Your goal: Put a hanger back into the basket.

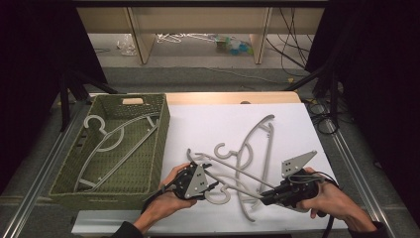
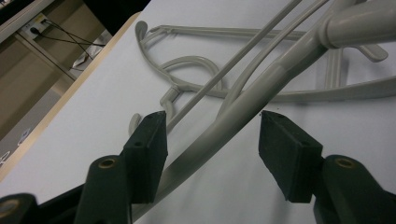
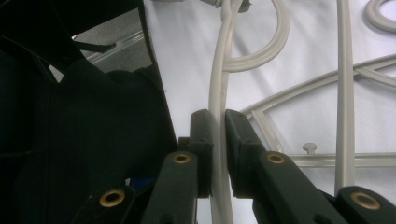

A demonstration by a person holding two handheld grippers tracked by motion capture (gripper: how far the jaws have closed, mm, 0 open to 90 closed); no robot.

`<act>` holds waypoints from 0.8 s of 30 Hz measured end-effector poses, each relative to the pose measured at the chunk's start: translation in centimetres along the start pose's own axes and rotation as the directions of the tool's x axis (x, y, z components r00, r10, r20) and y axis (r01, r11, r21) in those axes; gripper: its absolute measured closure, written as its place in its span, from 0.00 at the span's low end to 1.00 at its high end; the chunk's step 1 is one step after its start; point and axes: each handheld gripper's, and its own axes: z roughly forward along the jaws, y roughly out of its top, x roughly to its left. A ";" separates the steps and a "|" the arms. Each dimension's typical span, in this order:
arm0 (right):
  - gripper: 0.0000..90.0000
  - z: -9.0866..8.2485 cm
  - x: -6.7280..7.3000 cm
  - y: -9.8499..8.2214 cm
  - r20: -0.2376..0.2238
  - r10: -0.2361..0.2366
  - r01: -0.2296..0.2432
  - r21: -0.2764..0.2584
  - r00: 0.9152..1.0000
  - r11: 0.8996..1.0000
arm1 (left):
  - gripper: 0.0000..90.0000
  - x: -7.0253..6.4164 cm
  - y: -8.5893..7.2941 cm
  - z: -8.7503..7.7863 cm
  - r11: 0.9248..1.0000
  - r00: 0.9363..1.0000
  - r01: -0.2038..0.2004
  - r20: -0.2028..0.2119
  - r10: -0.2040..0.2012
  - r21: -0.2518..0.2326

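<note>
- The right gripper has its two black jaws pressed together on a thin arm of a grey hanger — in the right gripper view the pale bar runs up between the pads to a curved hook
- The left gripper has its jaws spread wide; in the left gripper view the same kind of grey bar passes between them, close to the left-hand pad, with clear space to the other pad
- In the high view the left gripper sits at the near edge of the table, held in the person's left hand, and the right gripper sits just right of it in the right hand, its tip pointing left toward the hangers
- The held hanger lies tangled with a second hanger on the white sheet covering the table; which loose hook belongs to which hanger cannot be told
- Left of the sheet stands a green woven basket — touching its edge — with more grey hangers lying inside
- Beyond the table, a grey floor with small clutter and cables
</note>
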 end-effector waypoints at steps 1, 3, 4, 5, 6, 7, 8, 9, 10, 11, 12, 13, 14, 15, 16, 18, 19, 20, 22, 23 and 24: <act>0.91 0.1 0.0 -0.1 0.001 -0.007 0.007 0.007 1.000 1.000 | 0.51 0.0 0.1 0.1 0.999 0.999 -0.040 0.024 0.040 0.004; 0.91 0.1 0.0 -0.1 -0.007 -0.013 0.013 0.009 1.000 1.000 | 0.55 0.1 0.2 0.1 0.998 0.997 -0.069 0.040 0.069 -0.002; 0.91 0.1 0.0 -0.1 -0.007 -0.013 0.013 0.009 1.000 1.000 | 0.58 0.1 0.2 0.1 0.998 0.997 -0.069 0.040 0.069 -0.002; 0.91 0.1 0.0 -0.1 -0.008 -0.014 0.014 0.007 1.000 1.000 | 0.58 0.2 0.3 0.2 0.997 0.995 -0.074 0.060 0.074 -0.007; 0.91 0.2 0.0 -0.1 -0.009 -0.015 0.015 0.007 1.000 1.000 | 0.62 0.2 0.3 0.3 0.997 0.994 -0.083 0.069 0.083 -0.010; 0.91 0.1 0.0 -0.2 -0.008 -0.021 0.021 0.010 1.000 1.000 | 0.67 0.3 0.3 0.3 0.994 0.991 -0.113 0.077 0.113 -0.007; 0.91 0.1 0.0 -0.2 -0.007 -0.022 0.022 0.011 1.000 1.000 | 0.68 0.4 0.4 0.3 0.990 0.987 -0.140 0.073 0.140 -0.006; 0.91 0.1 -0.1 -0.1 -0.007 -0.021 0.021 0.011 1.000 1.000 | 0.69 0.5 0.4 0.3 0.987 0.984 -0.160 0.080 0.160 -0.006; 0.91 0.1 -0.1 -0.2 -0.004 -0.022 0.022 0.007 1.000 1.000 | 0.70 0.5 0.4 0.3 0.987 0.984 -0.160 0.080 0.160 -0.006; 0.91 0.1 -0.1 -0.2 -0.004 -0.022 0.022 0.007 1.000 1.000 | 0.70 0.5 0.5 0.3 0.981 0.978 -0.192 0.087 0.191 0.001; 0.91 0.1 -0.1 -0.2 -0.008 -0.030 0.030 0.006 1.000 1.000 | 0.73 0.6 0.7 0.3 0.975 0.971 -0.221 0.094 0.219 0.010; 0.91 0.1 -0.2 -0.2 -0.007 -0.036 0.036 0.006 0.999 0.999 | 0.73 0.6 0.8 0.3 0.970 0.966 -0.243 0.098 0.240 0.017; 0.91 0.0 -0.2 -0.2 -0.005 -0.039 0.039 0.005 0.999 0.999 | 0.74 0.6 0.8 0.3 0.970 0.966 -0.243 0.098 0.240 0.017; 0.91 -0.1 -0.3 -0.2 -0.011 -0.038 0.038 0.011 0.999 0.999 | 0.75 0.6 1.0 0.3 0.963 0.958 -0.269 0.108 0.265 0.022; 0.90 -0.1 -0.4 -0.3 -0.015 -0.045 0.045 0.008 0.999 0.999 | 0.76 0.7 1.2 0.3 0.958 0.953 -0.287 0.112 0.282 0.026; 0.88 -0.1 -0.7 -0.4 0.011 -0.052 0.051 0.014 0.999 0.999 | 0.77 0.7 1.4 0.3 0.950 0.946 -0.309 0.116 0.304 0.031; 0.86 -0.1 -0.8 -0.5 0.032 -0.062 0.061 0.028 0.998 0.998 | 0.78 0.7 1.4 0.3 0.950 0.946 -0.309 0.116 0.304 0.031; 0.86 -0.1 -0.8 -0.5 0.032 -0.062 0.061 0.028 0.998 0.998 | 0.78 0.6 1.5 0.3 0.951 0.946 -0.309 0.116 0.304 0.024; 0.78 -0.3 -0.9 -0.3 0.089 -0.077 0.075 0.028 0.993 0.997 | 0.81 0.6 2.0 0.2 0.943 0.938 -0.331 0.117 0.325 0.038; 0.76 -0.4 -0.8 -0.3 0.097 -0.076 0.074 0.022 0.992 0.997 | 0.82 0.8 2.1 0.1 0.937 0.934 -0.346 0.110 0.340 0.046; 0.72 -0.6 -0.9 -0.2 0.110 -0.081 0.080 0.011 0.991 0.997 | 0.83 0.8 2.3 0.1 0.937 0.934 -0.346 0.107 0.340 0.048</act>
